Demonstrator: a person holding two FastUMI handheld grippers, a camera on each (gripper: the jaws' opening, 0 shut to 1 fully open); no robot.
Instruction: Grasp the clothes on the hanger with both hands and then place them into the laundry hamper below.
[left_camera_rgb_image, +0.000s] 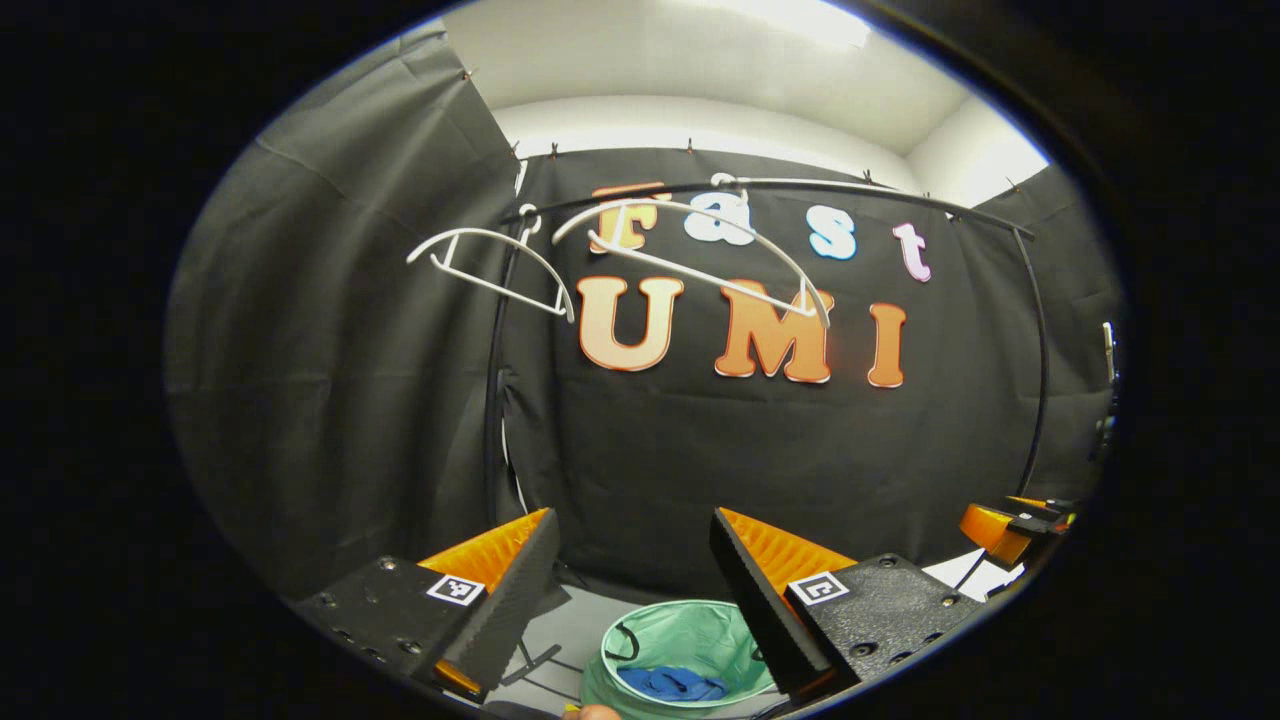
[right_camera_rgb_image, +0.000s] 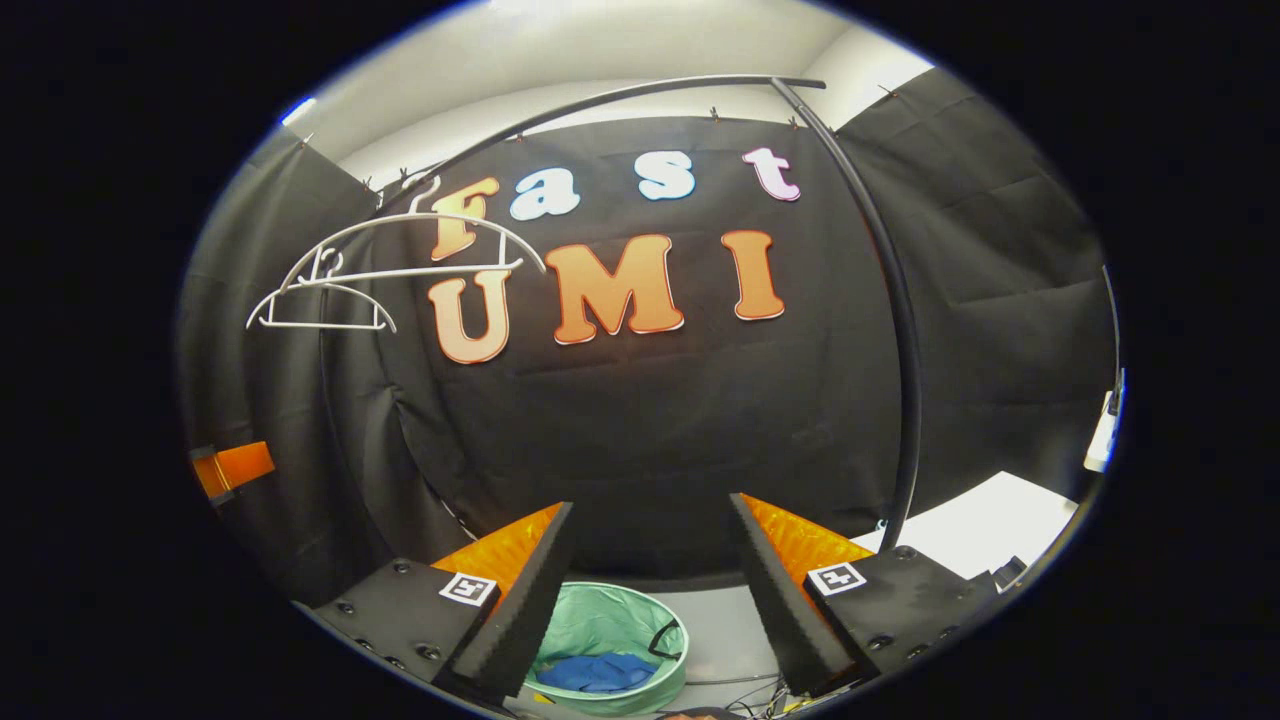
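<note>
Lying inside the hamper (left_camera_rgb_image: 690, 640), blue clothes (left_camera_rgb_image: 670, 684); both claws gape.

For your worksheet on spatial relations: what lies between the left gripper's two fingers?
In the left gripper view, the open left gripper frames black wall cloth and the green hamper holding blue clothes.

clothes (left_camera_rgb_image: 670, 684) in hamper (left_camera_rgb_image: 700, 635), hangers (left_camera_rgb_image: 700, 250) on rail (left_camera_rgb_image: 850, 190) above
</note>
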